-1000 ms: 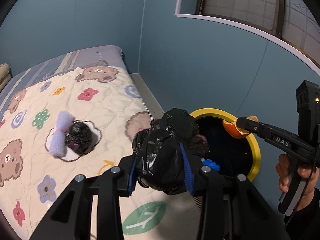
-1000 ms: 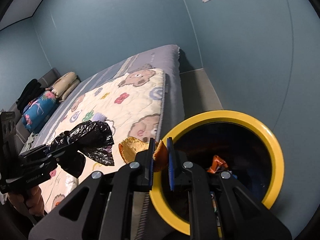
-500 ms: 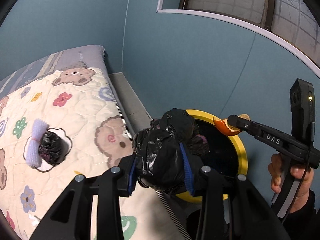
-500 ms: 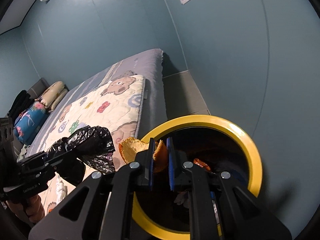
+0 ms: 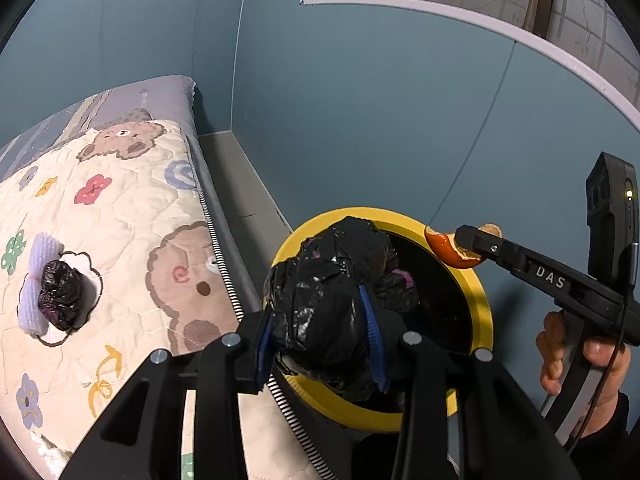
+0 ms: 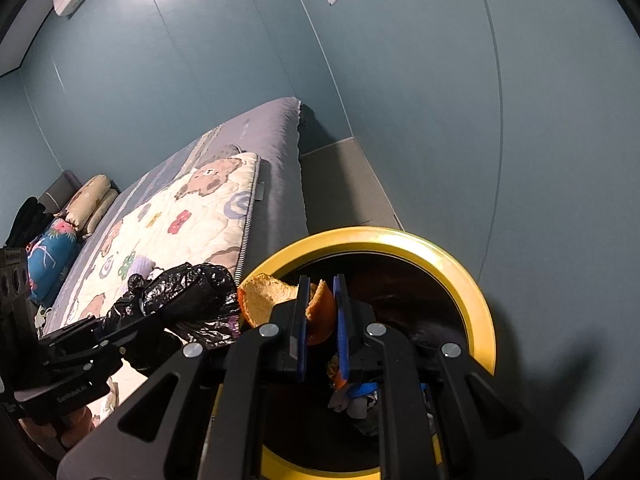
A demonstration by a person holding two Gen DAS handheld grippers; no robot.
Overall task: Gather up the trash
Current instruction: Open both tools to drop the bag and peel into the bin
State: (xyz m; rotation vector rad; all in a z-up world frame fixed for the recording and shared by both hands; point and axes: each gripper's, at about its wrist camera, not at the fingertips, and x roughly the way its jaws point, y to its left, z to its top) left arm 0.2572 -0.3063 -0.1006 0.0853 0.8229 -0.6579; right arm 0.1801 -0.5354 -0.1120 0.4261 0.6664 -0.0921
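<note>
Closest to me, the left gripper has its blue-padded fingers clamped on either side of a crumpled black plastic bag, which bulges up and forward past the tips and hangs over the near rim of the yellow-rimmed bin. The right gripper is pinched down tight on a piece of orange peel; the peel sits between the pads, with a pale curl of it sticking out to the left beyond them, and from the other side it looks to be held right above the bin's far rim. So both pieces seem to be at the drop point but not yet let go, and I'd judge this round of collecting is nearly finished, with only the release left for these two. Inside the bin, scraps already lie at the bottom, something blue and something orange among them, so part of the job is done. Further off, on the patterned quilt, another small dark bag lies touching a pale lilac bundle, well apart from both grippers. Those look like trash still to be fetched, though I can't tell what the lilac thing is.
</note>
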